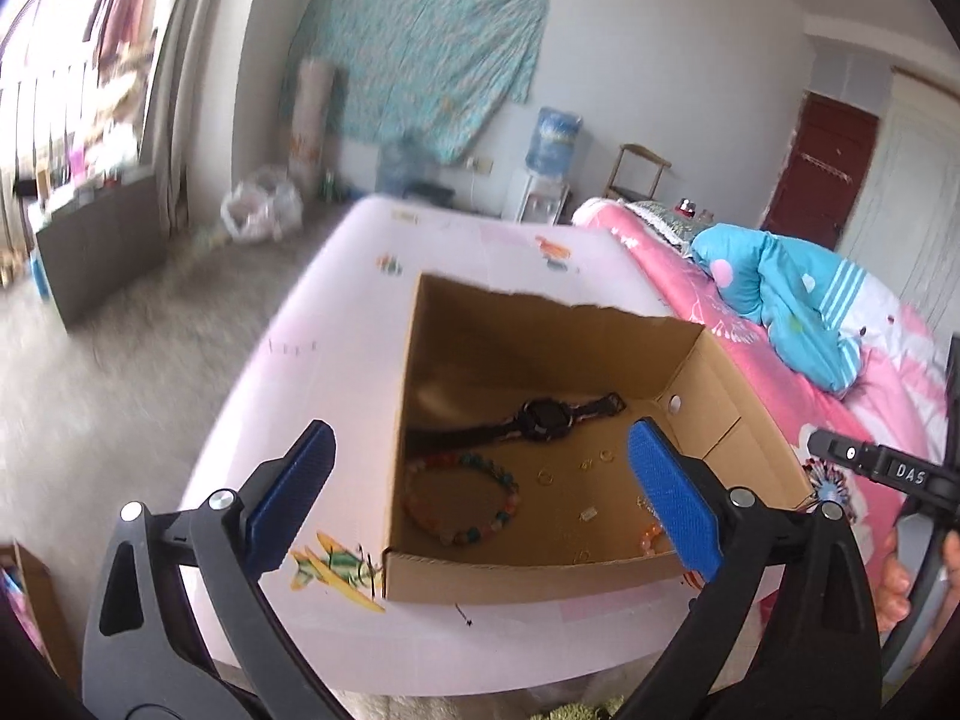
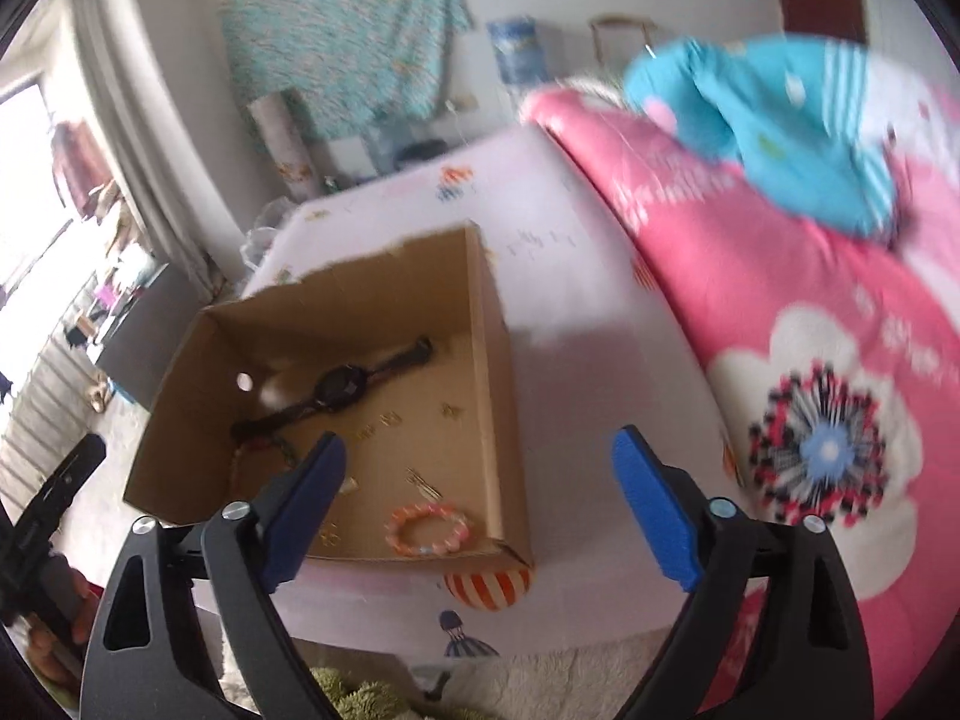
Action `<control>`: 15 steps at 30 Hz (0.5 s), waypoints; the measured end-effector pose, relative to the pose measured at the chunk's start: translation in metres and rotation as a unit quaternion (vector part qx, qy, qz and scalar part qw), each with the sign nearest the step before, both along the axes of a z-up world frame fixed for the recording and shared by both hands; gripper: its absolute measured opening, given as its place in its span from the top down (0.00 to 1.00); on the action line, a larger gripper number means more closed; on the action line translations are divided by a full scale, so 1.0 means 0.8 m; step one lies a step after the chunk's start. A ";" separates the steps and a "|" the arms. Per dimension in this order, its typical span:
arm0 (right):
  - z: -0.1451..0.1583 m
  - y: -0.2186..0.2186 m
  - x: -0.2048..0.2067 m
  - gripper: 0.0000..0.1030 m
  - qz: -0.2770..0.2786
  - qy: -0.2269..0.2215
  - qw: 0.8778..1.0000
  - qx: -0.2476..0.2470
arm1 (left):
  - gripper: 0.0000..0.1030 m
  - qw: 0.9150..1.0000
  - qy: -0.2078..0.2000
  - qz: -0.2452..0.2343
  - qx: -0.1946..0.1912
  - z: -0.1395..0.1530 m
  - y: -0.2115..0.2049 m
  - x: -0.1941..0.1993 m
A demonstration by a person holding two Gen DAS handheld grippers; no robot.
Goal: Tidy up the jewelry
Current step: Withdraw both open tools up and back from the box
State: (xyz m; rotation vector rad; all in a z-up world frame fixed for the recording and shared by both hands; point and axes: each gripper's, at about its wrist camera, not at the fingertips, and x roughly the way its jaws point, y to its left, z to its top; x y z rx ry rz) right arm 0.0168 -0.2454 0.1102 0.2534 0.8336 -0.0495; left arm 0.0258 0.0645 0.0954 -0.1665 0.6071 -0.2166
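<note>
My left claw: my left gripper (image 1: 480, 498) hangs above the near edge of the box, its two blue ribbed fingers (image 1: 297, 495) spread wide with nothing between them.
My right claw: my right gripper (image 2: 477, 516) is also spread wide and holds nothing; its left finger hangs over the box's near corner, its right finger over bare table.
Box: an open brown cardboard box (image 1: 540, 582) with a torn far rim stands on the pale pink table cover (image 1: 336, 372) printed with small cartoon pictures.
Watch: a black wristwatch with a dark strap (image 1: 543, 420) lies flat on the box floor toward the far side, strap stretched out to both ends.
Beaded bracelet: a bracelet of mixed orange, green and pink round beads (image 1: 462, 498) lies in a loop on the box floor, just nearer to me than the watch, close to the left wall in the left view.
Pink bracelet: a smaller bracelet of orange-pink beads (image 2: 429, 528) lies in the near corner of the box, almost against the wall.
Small pieces: several small gold rings and clips (image 1: 546, 474) lie scattered on the floor between the watch and the near wall; they are too small for me to tell which is which.
Beside the table: a pink bed quilt with a large flower print (image 2: 828, 450) lies to my right, with a bundled blue cloth (image 1: 786, 300) on it.
Far wall: a teal patterned sheet (image 1: 426, 42) hangs there, and a water dispenser with a blue bottle (image 1: 555, 144) stands below.
</note>
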 end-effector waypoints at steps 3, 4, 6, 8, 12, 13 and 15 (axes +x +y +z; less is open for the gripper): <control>0.015 0.023 -0.004 0.08 0.028 -0.029 0.999 -0.016 | 0.08 1.000 -0.006 0.011 0.016 0.013 -0.013 -0.002; 0.019 0.028 -0.006 0.08 0.030 -0.035 0.999 -0.019 | 0.08 1.000 -0.005 0.014 0.018 0.015 -0.015 -0.003; 0.027 0.040 -0.009 0.07 0.030 -0.051 0.997 -0.042 | 0.08 1.000 -0.001 0.016 0.018 0.019 -0.019 -0.002; 0.033 0.054 -0.010 0.07 0.021 -0.061 0.995 -0.069 | 0.08 0.999 0.001 0.021 0.024 0.022 -0.021 -0.001; 0.046 0.074 -0.019 0.07 0.013 -0.087 0.989 -0.117 | 0.08 0.997 -0.005 0.046 0.055 0.030 -0.022 -0.006; 0.049 0.076 -0.021 0.07 0.012 -0.093 0.988 -0.123 | 0.08 0.997 -0.009 0.050 0.061 0.031 -0.021 -0.008; 0.053 0.082 -0.027 0.07 0.003 -0.101 0.985 -0.137 | 0.08 0.995 -0.013 0.065 0.080 0.033 -0.023 -0.010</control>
